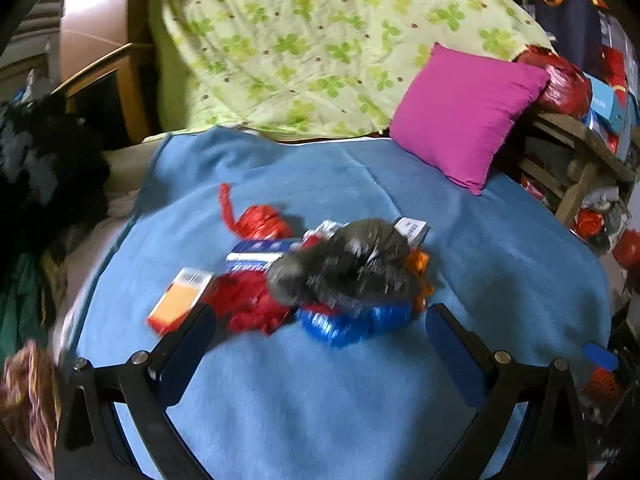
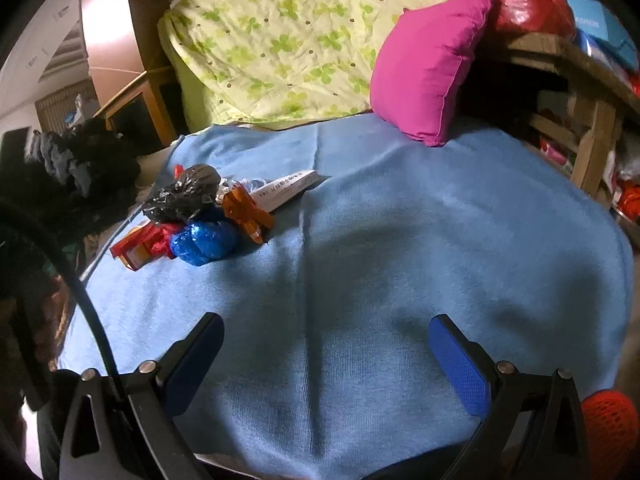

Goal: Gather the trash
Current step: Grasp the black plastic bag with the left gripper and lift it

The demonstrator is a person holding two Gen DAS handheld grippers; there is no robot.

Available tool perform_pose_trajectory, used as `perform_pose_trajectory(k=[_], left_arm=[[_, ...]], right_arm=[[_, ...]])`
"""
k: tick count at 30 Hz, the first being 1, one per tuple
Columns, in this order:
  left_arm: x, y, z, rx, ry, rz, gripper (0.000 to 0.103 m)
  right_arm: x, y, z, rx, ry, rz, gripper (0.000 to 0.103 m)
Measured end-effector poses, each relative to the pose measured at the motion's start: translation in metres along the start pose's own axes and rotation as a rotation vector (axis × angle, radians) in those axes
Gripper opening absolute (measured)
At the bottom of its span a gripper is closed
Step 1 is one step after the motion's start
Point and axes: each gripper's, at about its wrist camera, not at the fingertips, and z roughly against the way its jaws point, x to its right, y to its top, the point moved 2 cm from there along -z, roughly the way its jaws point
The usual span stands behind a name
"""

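Note:
A heap of trash lies on the blue blanket [image 1: 320, 400]: a crumpled black bag [image 1: 344, 264] on top, a blue foil wrapper [image 1: 352, 320], red wrappers [image 1: 256, 304], a small orange carton [image 1: 180, 300] and a blue-and-white box [image 1: 260, 256]. My left gripper [image 1: 320, 332] is open just short of the heap, its fingers wide on either side, holding nothing. In the right wrist view the same heap sits at the left: black bag [image 2: 184, 192], blue foil wrapper [image 2: 204, 242], an orange wrapper [image 2: 244, 212], a white box [image 2: 284, 190]. My right gripper [image 2: 326, 344] is open over bare blanket [image 2: 400, 240].
A magenta cushion [image 1: 464, 116] leans at the blanket's far right against a green-patterned quilt [image 1: 320, 40]. A wooden shelf [image 1: 580, 148] with red bags and boxes stands to the right. Dark clothes [image 1: 48, 160] pile up at the left. An orange mesh thing [image 2: 608, 424] is by my right gripper.

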Motion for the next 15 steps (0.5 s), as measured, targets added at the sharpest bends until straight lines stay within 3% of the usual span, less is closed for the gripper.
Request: perform_pose_trajectory(k=[8,15], left_arm=[[0.012,0.044,-0.058,-0.063,-0.107,-0.091,0.103],[0.008,0.030,-0.099,-0.157,-0.117,-0.105,0.100]], right_arm=[[0.013,-0.003,-0.005,-0.020,0.056,-0.073,0.103],[0.018,-0.002,-0.010,-0.034,0.073,-0.118,0.103]])
